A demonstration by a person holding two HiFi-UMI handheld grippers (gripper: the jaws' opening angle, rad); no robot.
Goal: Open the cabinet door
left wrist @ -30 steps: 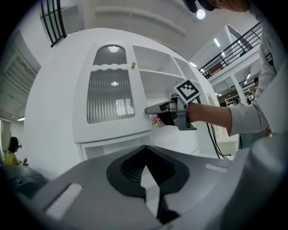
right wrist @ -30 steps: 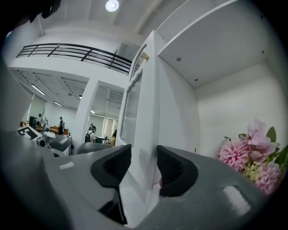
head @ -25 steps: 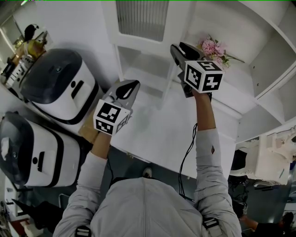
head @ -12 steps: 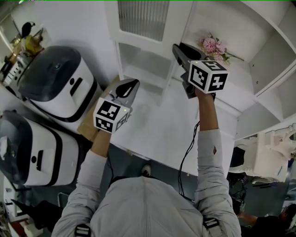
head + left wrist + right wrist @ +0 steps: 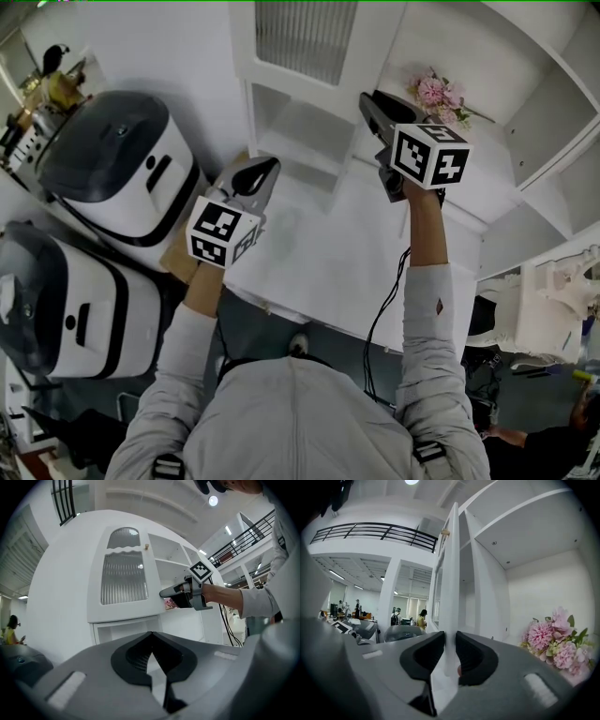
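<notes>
The cabinet door (image 5: 451,583) stands upright, its long axis vertical. It is swung out from the white cabinet (image 5: 450,33), with its free edge pointing back toward the person. In the right gripper view it shows edge-on as a thin white panel. In the left gripper view its face shows, with two ribbed glass panes, a small arched one above a larger one. One small knob (image 5: 146,547) sits high on the free edge.

The right gripper (image 5: 373,103) points level at that edge. Its jaws are closing with the door's edge between them, one pad on each face of the panel, low on the door. The left gripper (image 5: 267,171) hovers to the left of the door, over the cabinet's lower ledge. Its jaw tips are together with nothing between them.

One bunch of pink flowers (image 5: 433,94) rests inside the open compartment, near its back right corner, just beyond the right gripper. Two white appliances with dark lids stand beside the cabinet's left side, one (image 5: 117,164) nearer the cabinet and one (image 5: 56,300) nearer the person.
</notes>
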